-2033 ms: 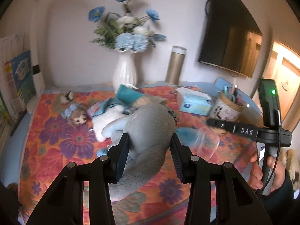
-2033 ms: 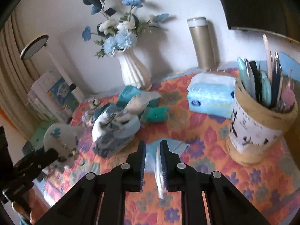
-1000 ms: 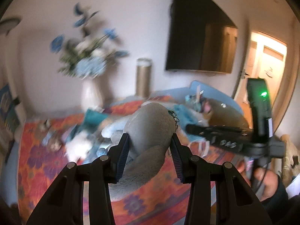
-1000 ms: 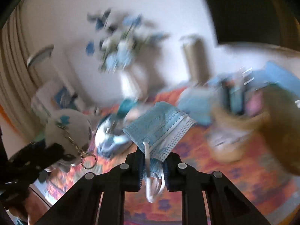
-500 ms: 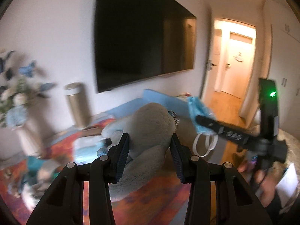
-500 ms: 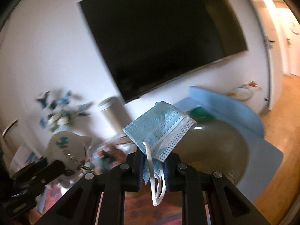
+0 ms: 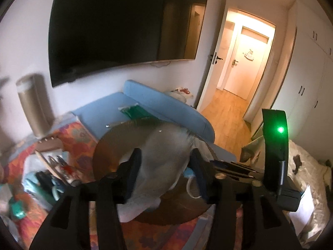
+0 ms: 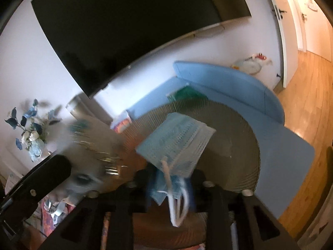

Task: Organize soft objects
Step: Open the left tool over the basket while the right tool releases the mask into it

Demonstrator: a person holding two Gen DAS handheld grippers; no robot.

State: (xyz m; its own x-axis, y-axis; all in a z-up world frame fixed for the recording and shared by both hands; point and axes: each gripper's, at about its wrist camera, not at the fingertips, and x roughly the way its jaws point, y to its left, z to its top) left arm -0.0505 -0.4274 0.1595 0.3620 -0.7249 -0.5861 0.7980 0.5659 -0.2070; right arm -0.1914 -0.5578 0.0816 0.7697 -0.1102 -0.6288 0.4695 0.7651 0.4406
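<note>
A round woven basket point(image 7: 104, 145) lies just below both grippers. My left gripper point(image 7: 165, 173) is opening its jaws; the grey plush toy point(image 7: 164, 154) hangs blurred between the pads and slips down over the basket. My right gripper point(image 8: 170, 181) is opening too. The blue face mask point(image 8: 177, 139) stands loose between its spread fingers, white ear loops dangling, above the basket point(image 8: 245, 133). In the right wrist view the plush point(image 8: 87, 143) with its key chain is smeared at the left, beside a finger point(image 8: 47, 173) of the left gripper. The mask's edge point(image 7: 188, 171) peeks from behind the plush.
A large dark TV point(image 7: 114, 25) hangs on the wall. A blue mat point(image 7: 166, 104) with a green packet point(image 7: 137, 111) lies behind the basket. A gold flask point(image 7: 35, 106) and desk clutter point(image 7: 52, 166) sit left, an open doorway point(image 7: 245, 62) and a bed point(image 7: 308, 166) right.
Both hands swung right, away from the flower vase and the flowered cloth, to above the basket. Both pairs of jaws have widened, and the plush and the mask have come loose.
</note>
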